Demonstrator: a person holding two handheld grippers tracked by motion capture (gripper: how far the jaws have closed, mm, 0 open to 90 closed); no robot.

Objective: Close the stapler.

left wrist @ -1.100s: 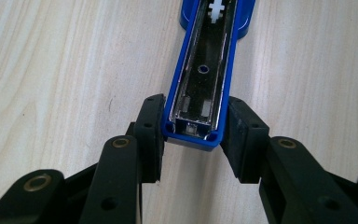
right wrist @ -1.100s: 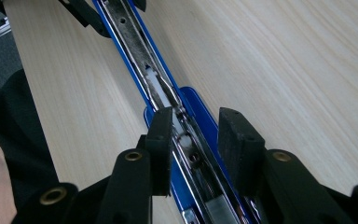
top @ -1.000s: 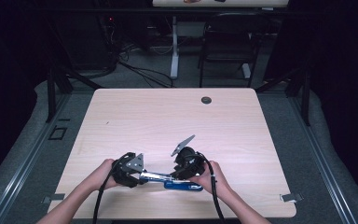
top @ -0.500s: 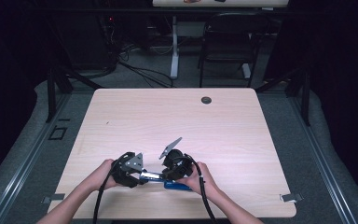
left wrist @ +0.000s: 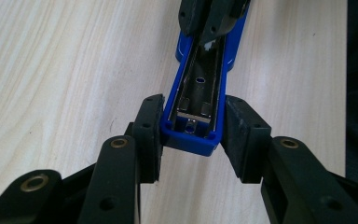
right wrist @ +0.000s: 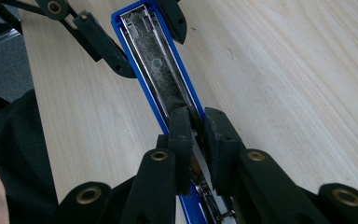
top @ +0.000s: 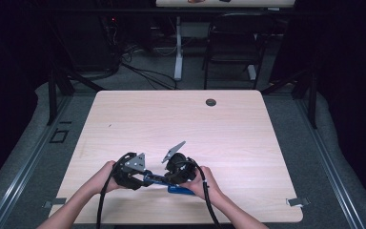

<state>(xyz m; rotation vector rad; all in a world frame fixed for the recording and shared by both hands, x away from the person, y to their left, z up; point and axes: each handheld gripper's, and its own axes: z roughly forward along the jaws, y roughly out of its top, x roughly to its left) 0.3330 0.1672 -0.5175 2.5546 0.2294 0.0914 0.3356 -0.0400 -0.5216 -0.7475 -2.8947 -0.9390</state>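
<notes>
Two grippers on one blue stapler [top: 158, 180], which lies opened up near the 6 o'clock edge of the wooden table [top: 181, 124], between the person's two hands.

Left gripper [left wrist: 193, 133]: jaws partway closed, pads bracketing the near blue end of the stapler tray. The pad at 9 o'clock sits flush against the blue wall. The pad at 3 o'clock is angled, touching at its inner corner as far as I can tell. Reads as a grip on the tray end. In the high view the left gripper [top: 131, 171] sits at 9 o'clock of the stapler, with the left hand [top: 102, 179] behind it.

Right gripper [right wrist: 196, 128]: jaws narrow and just been closing. The thin metal rail of the stapler runs up between the pads, inside the blue tray. Gap between the pads is slim; the rail fills it and the pads look to be pressing on it. In the high view the right gripper [top: 178, 168] is at 3 o'clock of the left one, very close, its grey plate tipped up toward 12 o'clock. Right hand [top: 202, 183] wraps it from the 4 o'clock side.

The right gripper view shows the open metal channel [right wrist: 156, 65] running toward 11 o'clock, with the left gripper's jaws on either side of its far end.

A dark round grommet [top: 211, 102] sits near the table's 12 o'clock edge, well apart from the work.
</notes>
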